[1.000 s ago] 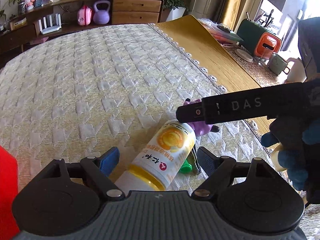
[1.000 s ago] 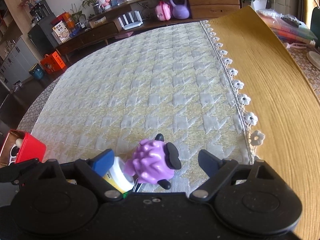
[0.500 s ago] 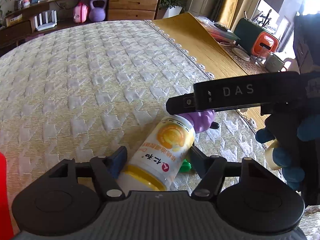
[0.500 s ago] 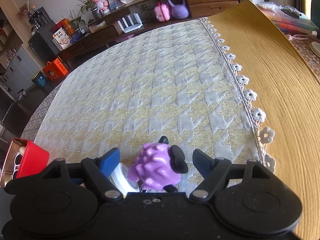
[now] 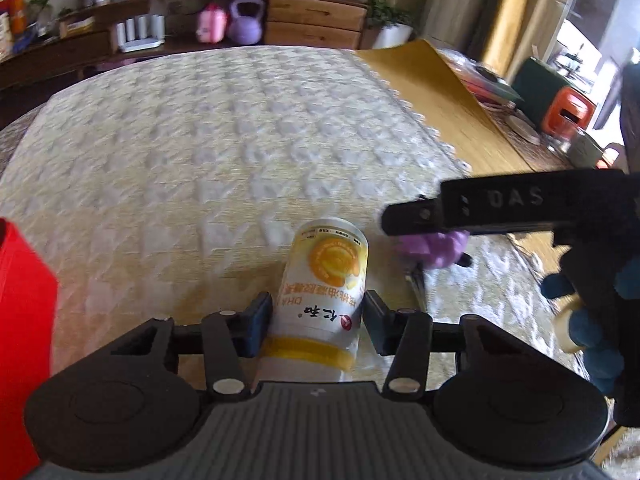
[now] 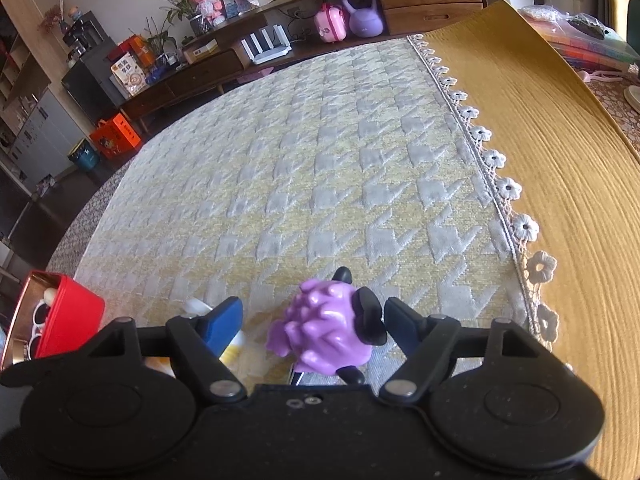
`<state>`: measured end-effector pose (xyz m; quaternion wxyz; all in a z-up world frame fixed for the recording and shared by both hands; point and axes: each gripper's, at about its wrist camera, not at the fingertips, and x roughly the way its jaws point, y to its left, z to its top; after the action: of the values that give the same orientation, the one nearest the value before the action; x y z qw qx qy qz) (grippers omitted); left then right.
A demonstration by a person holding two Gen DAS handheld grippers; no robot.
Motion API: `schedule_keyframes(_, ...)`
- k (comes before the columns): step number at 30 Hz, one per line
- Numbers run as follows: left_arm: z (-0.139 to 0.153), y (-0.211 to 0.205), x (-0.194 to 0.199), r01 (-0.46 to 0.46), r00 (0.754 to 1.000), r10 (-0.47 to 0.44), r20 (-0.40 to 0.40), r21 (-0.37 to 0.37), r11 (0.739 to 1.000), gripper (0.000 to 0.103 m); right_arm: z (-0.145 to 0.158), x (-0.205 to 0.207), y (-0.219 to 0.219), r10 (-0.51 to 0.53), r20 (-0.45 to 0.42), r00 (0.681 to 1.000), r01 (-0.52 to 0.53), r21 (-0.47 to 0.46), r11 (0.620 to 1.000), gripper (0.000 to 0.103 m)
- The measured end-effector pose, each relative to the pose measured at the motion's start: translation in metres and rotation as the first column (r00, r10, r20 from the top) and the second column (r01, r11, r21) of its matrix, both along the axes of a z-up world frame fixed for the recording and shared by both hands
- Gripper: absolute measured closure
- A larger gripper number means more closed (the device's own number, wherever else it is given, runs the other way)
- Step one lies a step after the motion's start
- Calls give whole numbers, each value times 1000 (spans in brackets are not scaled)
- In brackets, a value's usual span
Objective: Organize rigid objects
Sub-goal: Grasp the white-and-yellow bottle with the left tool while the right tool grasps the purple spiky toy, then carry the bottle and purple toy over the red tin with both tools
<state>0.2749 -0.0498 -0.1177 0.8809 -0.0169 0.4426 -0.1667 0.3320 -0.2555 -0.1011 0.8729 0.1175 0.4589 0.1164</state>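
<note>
A white bottle with a yellow label lies on the woven cloth. My left gripper is shut on the bottle, with one finger on each side of it. A purple toy sheep sits between the fingers of my right gripper, close to the right finger. There is a gap on its left, so the jaws stand open around it. In the left wrist view the sheep shows under the right gripper's black arm. A red box holding small objects stands at the left.
The red box's wall fills the left edge of the left wrist view. A small dark item lies beside the bottle. A yellow cloth with a lace flower edge lies to the right. Shelves with clutter stand behind.
My left gripper has closed on the bottle and turned it straighter. My right gripper's fingers have narrowed around the sheep. The left view has swung left.
</note>
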Motion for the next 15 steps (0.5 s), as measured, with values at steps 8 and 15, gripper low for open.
schedule_keyframes(8, -1, -2, -2, -23, 1000, 22, 19, 18, 1000, 55, -2, -7, 8, 27, 11, 1000, -27, -62, 998, 39)
schedule_keyframes(15, 1, -5, -4, -36, 999, 35, 23, 31, 999, 55, 8, -21, 14, 52, 32, 998, -49, -110, 993, 39)
